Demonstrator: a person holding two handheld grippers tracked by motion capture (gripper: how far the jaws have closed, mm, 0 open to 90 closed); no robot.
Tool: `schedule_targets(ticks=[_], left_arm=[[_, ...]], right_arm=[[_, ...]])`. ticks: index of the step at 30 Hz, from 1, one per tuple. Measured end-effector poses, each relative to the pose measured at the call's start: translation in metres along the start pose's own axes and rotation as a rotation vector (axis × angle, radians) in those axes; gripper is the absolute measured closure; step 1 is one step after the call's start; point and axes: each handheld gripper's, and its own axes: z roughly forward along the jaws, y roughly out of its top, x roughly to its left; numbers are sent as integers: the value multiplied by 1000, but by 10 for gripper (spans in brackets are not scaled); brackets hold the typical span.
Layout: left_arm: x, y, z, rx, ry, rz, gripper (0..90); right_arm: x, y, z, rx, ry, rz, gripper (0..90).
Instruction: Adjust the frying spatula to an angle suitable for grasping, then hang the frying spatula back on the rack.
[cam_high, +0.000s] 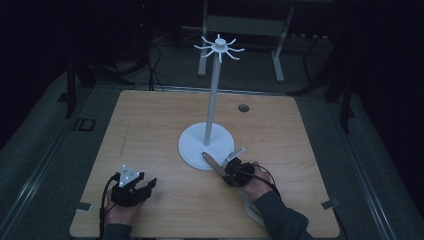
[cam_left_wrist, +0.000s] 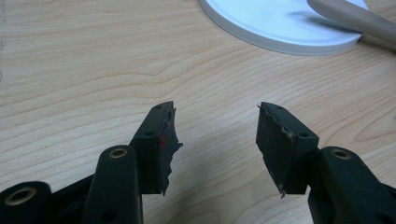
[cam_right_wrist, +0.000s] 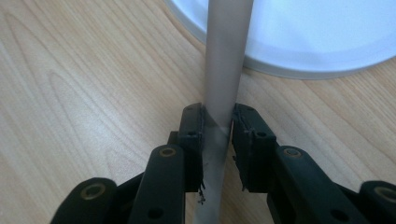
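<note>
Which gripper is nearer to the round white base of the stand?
Right. The right gripper is at the base's front edge, holding a utensil handle over it; the left gripper rests open, farther away.

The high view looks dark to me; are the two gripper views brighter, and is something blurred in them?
High view: dim, with a black background, though the white stand stays readable. Left gripper view: bright, wood grain on the table sharp. Right gripper view: bright, but the handle in the right hand-held gripper is soft and out of focus.

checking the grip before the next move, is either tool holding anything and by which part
The right tool is shut on a slim wooden utensil handle, gripping its shaft partway along; the far end lies over the white stand base. The left tool is open, holding nothing.
</note>
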Motion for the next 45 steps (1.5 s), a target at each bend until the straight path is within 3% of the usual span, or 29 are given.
schedule_targets(ticks=[17,37,45], left_arm=[[0,1,3,6,-1,3,473],[0,1,4,8,-1,2,473],[-1,1,4,11,-1,5,473]], right_arm=[[-2,11,10,58,12,9,744],[2,7,9,30,-3,12,748],[2,5,-2,-6,-6,15,750]])
